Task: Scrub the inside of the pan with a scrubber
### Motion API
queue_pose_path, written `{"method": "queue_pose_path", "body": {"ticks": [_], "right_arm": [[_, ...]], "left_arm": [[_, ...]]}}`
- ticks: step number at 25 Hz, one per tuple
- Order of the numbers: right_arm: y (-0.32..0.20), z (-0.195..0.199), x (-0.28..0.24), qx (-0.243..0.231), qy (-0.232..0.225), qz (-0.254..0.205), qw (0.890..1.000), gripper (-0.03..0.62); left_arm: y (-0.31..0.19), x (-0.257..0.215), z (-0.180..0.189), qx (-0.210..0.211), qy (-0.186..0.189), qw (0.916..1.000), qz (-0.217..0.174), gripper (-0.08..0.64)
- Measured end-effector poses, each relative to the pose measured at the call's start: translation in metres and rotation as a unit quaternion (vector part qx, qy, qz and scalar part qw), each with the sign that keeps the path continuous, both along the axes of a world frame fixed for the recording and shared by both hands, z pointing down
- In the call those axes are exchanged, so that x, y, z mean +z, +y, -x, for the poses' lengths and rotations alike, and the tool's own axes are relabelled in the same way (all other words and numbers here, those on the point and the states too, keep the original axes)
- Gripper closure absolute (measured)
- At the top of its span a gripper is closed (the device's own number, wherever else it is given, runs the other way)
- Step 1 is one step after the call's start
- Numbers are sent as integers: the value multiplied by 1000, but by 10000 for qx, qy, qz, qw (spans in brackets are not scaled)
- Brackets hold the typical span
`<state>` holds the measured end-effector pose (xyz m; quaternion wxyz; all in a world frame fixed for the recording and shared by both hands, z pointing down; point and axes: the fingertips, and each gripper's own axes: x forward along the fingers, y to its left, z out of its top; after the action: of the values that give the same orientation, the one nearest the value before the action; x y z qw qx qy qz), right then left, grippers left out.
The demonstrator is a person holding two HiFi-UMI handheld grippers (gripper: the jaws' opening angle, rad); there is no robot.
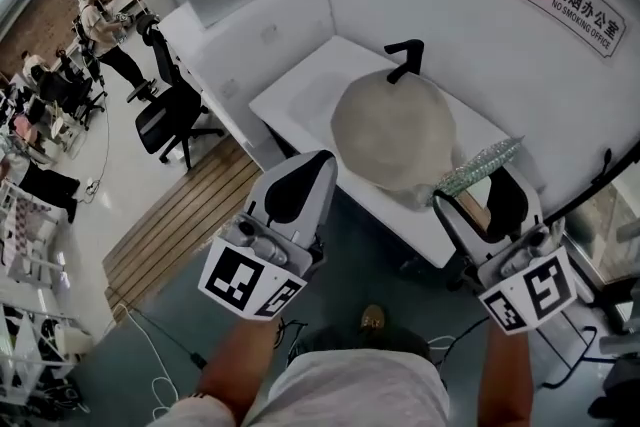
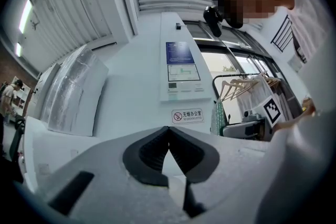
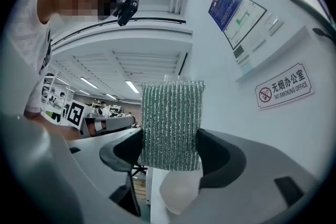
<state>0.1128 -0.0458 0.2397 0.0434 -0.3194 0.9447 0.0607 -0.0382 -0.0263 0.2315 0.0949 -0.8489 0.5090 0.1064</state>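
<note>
So the pan (image 1: 392,133) sits on the white surface (image 1: 300,85), just ahead of both claws. It's round, pale beige and matte, with a black handle (image 1: 405,58) pointing toward the wall. Honestly can't tell if it's open side up. The right claw (image 3: 170,149) is clamped on the scrubber (image 3: 172,124), a green-silver mesh pad sticking up past the tips. The left claw (image 2: 168,152) is closed with nothing in it. Looks like the approach step to me, with no scrubbing yet. Next up, I'd guess the scrubber goes down into the pan while the left claw steadies the handle.
</note>
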Motion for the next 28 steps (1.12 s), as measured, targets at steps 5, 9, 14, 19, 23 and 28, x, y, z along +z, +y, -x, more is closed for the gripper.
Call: {"method": "queue_pose_path", "body": {"ticks": [5, 9, 14, 19, 23, 28], "right_arm": [[-24, 2, -5, -15, 31, 3, 10000, 262], [-37, 7, -6, 17, 44, 1, 10000, 262], [-57, 17, -7, 112, 93, -50, 9999, 262], [-86, 30, -8, 330, 104, -76, 9994, 262], [-109, 40, -7, 538, 116, -45, 9985, 262], [-135, 58, -5, 775, 154, -9, 9969, 262]], "left_arm": [[-21, 2, 1, -62, 0, 9999, 109, 545], [-36, 0, 5, -77, -17, 9999, 127, 545], [-61, -2, 11, 16, -51, 9999, 103, 545], [-96, -4, 24, 166, -86, 9998, 47, 545], [-123, -3, 33, 336, -172, 9993, 35, 545], [-154, -1, 53, 535, -149, 9984, 46, 545]]}}
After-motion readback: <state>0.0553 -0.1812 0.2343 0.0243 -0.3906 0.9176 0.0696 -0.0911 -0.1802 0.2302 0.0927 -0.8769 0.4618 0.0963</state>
